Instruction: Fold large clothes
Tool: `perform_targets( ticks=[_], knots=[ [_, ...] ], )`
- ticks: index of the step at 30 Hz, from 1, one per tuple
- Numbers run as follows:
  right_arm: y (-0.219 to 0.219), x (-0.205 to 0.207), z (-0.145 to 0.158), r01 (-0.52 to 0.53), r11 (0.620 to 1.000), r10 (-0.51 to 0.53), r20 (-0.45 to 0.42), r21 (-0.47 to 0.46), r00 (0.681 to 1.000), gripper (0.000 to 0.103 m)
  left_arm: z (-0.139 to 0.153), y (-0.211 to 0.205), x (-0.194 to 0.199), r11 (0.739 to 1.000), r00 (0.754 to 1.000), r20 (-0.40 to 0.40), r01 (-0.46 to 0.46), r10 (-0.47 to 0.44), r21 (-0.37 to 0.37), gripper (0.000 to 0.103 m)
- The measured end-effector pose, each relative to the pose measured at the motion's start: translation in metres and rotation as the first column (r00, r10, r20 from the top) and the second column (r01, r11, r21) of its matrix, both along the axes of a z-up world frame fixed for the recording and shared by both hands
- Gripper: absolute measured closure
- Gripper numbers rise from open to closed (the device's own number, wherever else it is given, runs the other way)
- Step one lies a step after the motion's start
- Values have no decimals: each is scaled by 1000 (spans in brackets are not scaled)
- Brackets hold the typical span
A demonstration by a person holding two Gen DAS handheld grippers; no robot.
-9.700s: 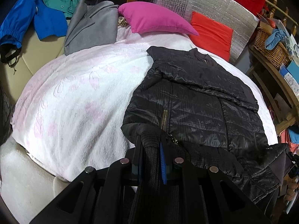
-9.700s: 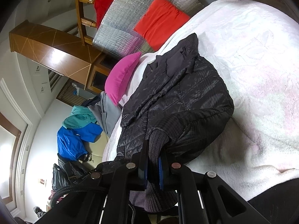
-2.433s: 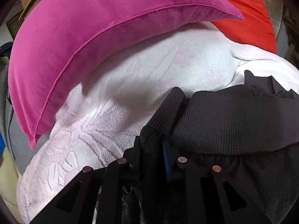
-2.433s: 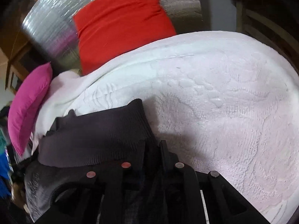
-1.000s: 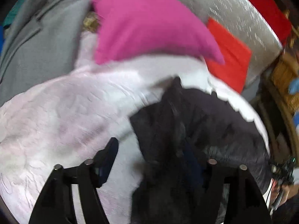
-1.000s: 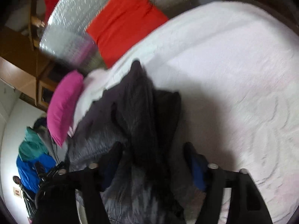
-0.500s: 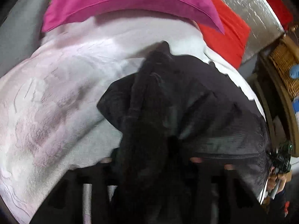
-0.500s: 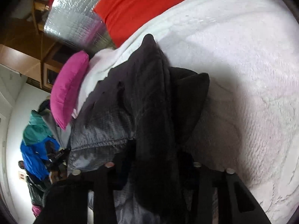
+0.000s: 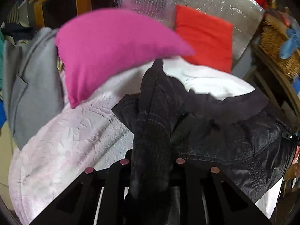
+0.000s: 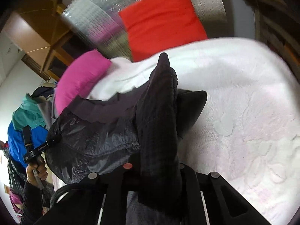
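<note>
A black quilted jacket (image 9: pixel 234 136) lies folded on the pale pink bedspread (image 9: pixel 61 142). My left gripper (image 9: pixel 151 161) is shut on a thick bunch of the jacket's left side, which drapes over and hides the fingertips. My right gripper (image 10: pixel 155 165) is shut on the jacket's right side (image 10: pixel 159 112), also covered by fabric. The jacket's shiny body (image 10: pixel 90 136) hangs between both grippers, lifted a little off the bed. The left gripper and the hand holding it show in the right wrist view (image 10: pixel 35 155).
A magenta pillow (image 9: pixel 112 45) and a red cushion (image 9: pixel 204 35) lie at the bed's head against a silver panel (image 10: pixel 93 18). A grey coat (image 9: pixel 31 86) lies at left. Blue and teal clothes (image 10: pixel 24 123) hang aside. A wicker basket (image 9: pixel 277 43) stands at right.
Both grippers were open a second ago over the folded jacket. They have since closed on its two sides and raised it, tilting up toward the pillows.
</note>
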State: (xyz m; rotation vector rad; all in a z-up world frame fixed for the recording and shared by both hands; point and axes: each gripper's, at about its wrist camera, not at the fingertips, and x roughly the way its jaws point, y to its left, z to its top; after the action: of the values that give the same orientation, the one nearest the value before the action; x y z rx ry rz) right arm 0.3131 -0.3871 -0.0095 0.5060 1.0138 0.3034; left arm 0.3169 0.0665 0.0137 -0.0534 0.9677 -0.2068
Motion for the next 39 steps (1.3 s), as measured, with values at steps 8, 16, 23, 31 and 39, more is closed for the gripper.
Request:
perform_targets(
  ticks=[8, 16, 23, 31, 39],
  knots=[
    [-10, -107, -13, 1, 1000, -1, -9, 8, 1000, 89, -17, 14, -96, 997, 1000, 17, 27, -26, -76, 85],
    [-23, -184, -77, 60, 996, -54, -78, 70, 995, 89, -77, 29, -166, 995, 999, -53, -8, 3, -95, 85],
    [-29, -185, -118, 94, 989, -81, -115, 115, 990, 85, -115, 33, -155, 994, 993, -116, -45, 34, -96, 81],
    [-55, -200, -132, 161, 970, -134, -151, 181, 979, 44, -103, 47, -153, 991, 990, -127, -70, 55, -116, 64],
    [-57, -166, -74, 135, 987, -137, 11, 84, 991, 41, -51, 49, -135, 992, 1000, 6, -16, 17, -123, 63]
  ],
)
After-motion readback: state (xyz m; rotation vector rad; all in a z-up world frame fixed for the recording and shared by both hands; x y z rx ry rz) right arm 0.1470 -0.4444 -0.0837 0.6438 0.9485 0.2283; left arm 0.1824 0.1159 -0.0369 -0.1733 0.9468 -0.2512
